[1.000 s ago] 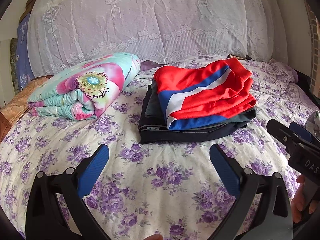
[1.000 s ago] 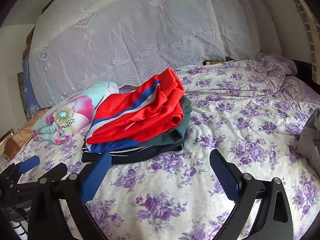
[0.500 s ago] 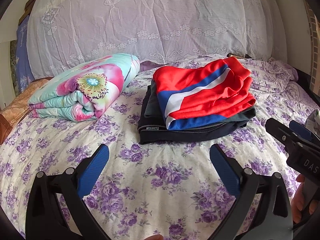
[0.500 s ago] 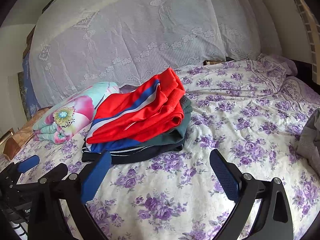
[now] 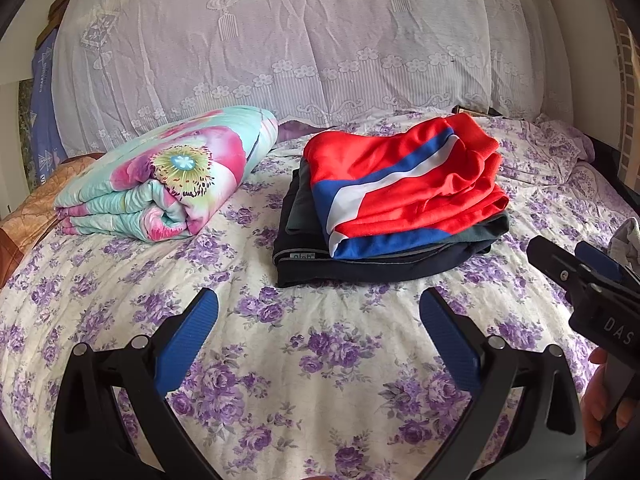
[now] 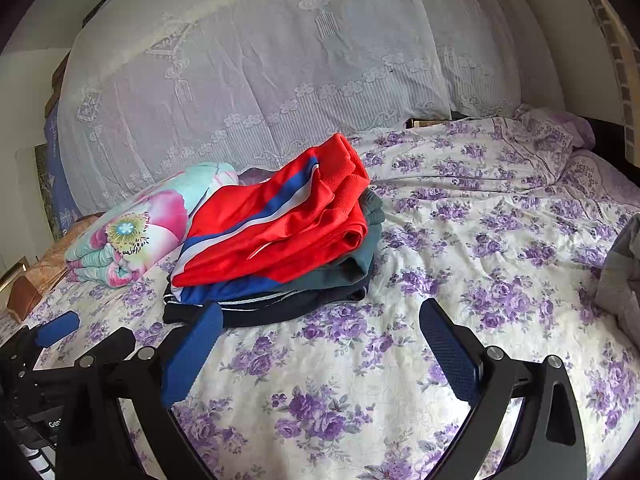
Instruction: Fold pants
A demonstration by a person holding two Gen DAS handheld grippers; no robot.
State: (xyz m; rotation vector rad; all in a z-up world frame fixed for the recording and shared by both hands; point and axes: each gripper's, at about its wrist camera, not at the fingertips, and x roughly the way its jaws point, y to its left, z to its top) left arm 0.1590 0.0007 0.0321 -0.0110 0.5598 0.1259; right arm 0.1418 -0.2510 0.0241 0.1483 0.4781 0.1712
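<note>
A stack of folded pants lies on the flowered bed sheet. Red pants with a blue and white stripe sit on top of grey-green pants and dark navy pants. My left gripper is open just short of the stack, nothing between its blue pads. My right gripper is open too, low over the sheet in front of the stack's right end. It also shows at the right edge of the left wrist view as the right gripper, held by a hand.
A rolled floral quilt lies left of the stack. A lace-covered headboard rises behind. Grey crumpled cloth sits at the bed's right edge. Bare sheet spreads to the right of the stack.
Both grippers have stayed nearly still, open; the left wrist view has drifted very slightly. The stack has not moved.
</note>
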